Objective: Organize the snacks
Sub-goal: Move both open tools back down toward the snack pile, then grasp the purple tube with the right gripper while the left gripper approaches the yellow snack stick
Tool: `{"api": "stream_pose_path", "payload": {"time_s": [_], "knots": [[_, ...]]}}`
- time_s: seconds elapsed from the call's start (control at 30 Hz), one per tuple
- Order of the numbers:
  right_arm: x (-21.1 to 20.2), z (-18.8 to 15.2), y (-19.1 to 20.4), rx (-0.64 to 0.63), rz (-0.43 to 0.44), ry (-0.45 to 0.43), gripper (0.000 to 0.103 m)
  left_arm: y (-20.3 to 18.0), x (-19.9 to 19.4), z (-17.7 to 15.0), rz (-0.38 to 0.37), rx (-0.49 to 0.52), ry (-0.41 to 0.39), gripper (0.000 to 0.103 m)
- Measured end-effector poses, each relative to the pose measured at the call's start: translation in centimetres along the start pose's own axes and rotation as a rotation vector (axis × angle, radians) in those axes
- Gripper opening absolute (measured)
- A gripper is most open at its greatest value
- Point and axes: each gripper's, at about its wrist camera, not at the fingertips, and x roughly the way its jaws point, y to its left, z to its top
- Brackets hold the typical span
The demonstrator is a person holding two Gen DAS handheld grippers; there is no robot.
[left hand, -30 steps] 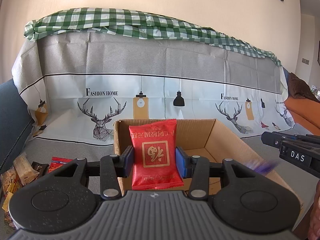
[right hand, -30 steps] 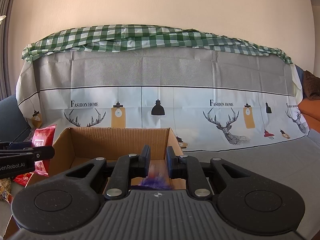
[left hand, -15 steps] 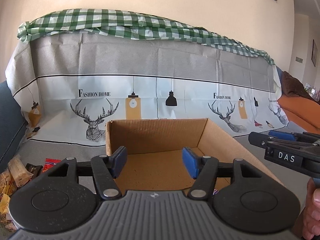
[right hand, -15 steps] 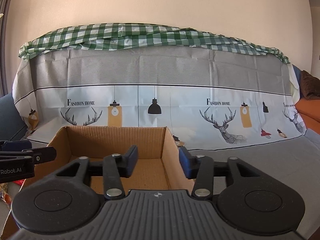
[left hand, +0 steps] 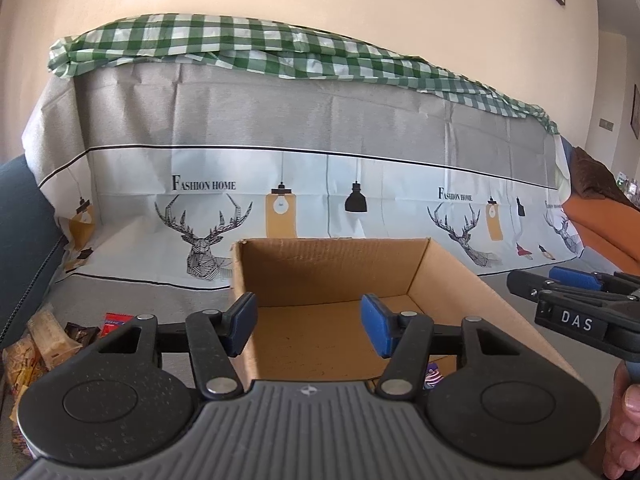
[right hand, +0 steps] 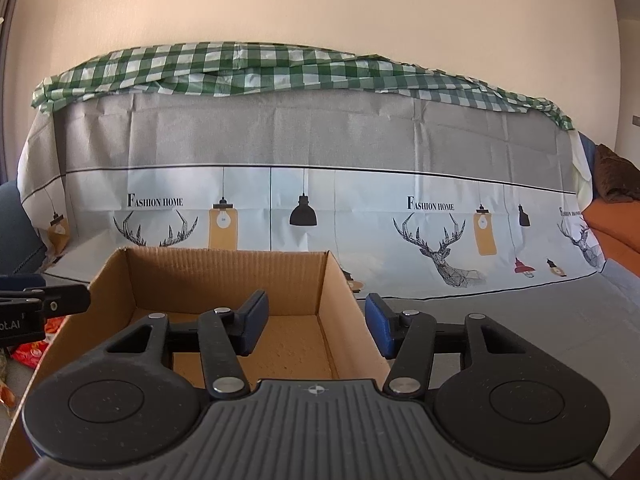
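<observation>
both hand-held grippers empty over the box, remaining snacks off to the left

the left hand-held gripper (left hand: 306, 326) hangs over the cardboard box (left hand: 452, 280), jaws spread with nothing between them and easing inward. the right hand-held gripper (right hand: 316, 326) sits over the box's right wall, jaws parted, bare and widening. a purple-wrapped snack (left hand: 433, 376) peeks out low inside the box. the loose snack pile (left hand: 48, 344), with a red packet (left hand: 116, 319) at its edge, lies on the grey cover left of the box, just beside the left gripper and across the box from the right one. i'd judge the left hand is the nearer for the next pick; the packet's long axis is too hidden to tell.
</observation>
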Motion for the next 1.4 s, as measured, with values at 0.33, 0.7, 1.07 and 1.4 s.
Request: {"api": "stream_pose_path", "payload": {"time_s": [0.33,0.7,1.07,1.4], "knots": [[-1.8,0.2,0.2,0.133,-0.039,-0.093,0.087,4.7,-2.7,0.2,-0.021,-0.060,0.063,0.056],[-3.5,0.1,4.2,0.185,0.083,-0.091,0.088,16.3,-5.9,0.6,-0.116,-0.101,0.139,0.037],[-4.5,-1.2,14.7,0.167,0.321,-0.021,0.034,22.6,-6.5,-0.5,0.012,-0.369,0.178,0.017],[-2.4,-4.9,24.3,0.061,0.430,0.191,0.034,25.8,-4.8,-1.4,0.109,-0.492,0.274,0.022]]}}
